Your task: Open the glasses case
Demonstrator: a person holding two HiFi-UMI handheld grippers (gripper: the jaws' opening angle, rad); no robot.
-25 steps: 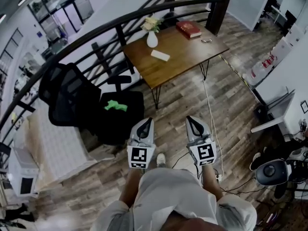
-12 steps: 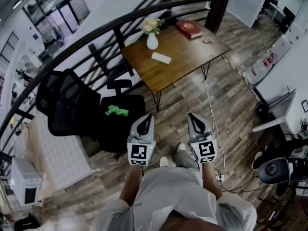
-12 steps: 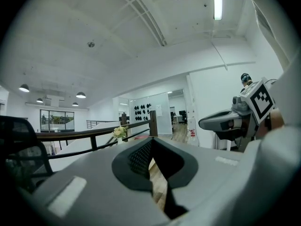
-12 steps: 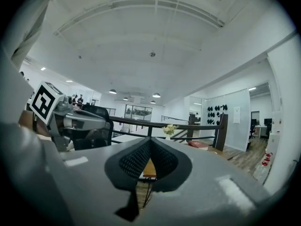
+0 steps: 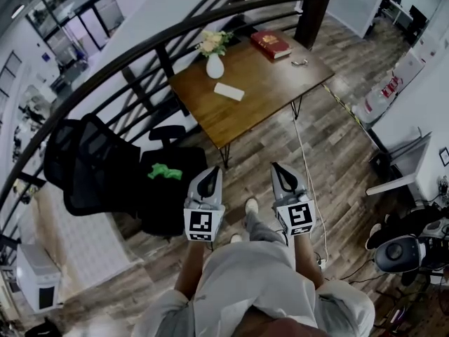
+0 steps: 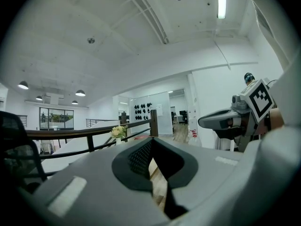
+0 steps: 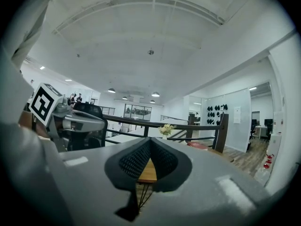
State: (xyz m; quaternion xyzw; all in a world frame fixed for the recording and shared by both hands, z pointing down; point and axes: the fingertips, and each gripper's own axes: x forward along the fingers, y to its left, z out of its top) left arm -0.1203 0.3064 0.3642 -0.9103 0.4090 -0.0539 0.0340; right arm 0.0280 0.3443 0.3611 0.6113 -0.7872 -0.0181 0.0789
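jaws of left gripper [image 5: 215, 171] and right gripper [image 5: 276, 166] seen closed, empty; glasses case [image 5: 229, 91] by tabletop [image 5: 280, 76] left edge shown only in head view.

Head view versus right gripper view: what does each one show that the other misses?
Only the head view: the white glasses case lying on the table, and a green item on the black chair.
Only the right gripper view: the ceiling lights, plus a close look along the right gripper, its jaws shut and empty.
Both: the flower vase, red book, railing and left gripper.
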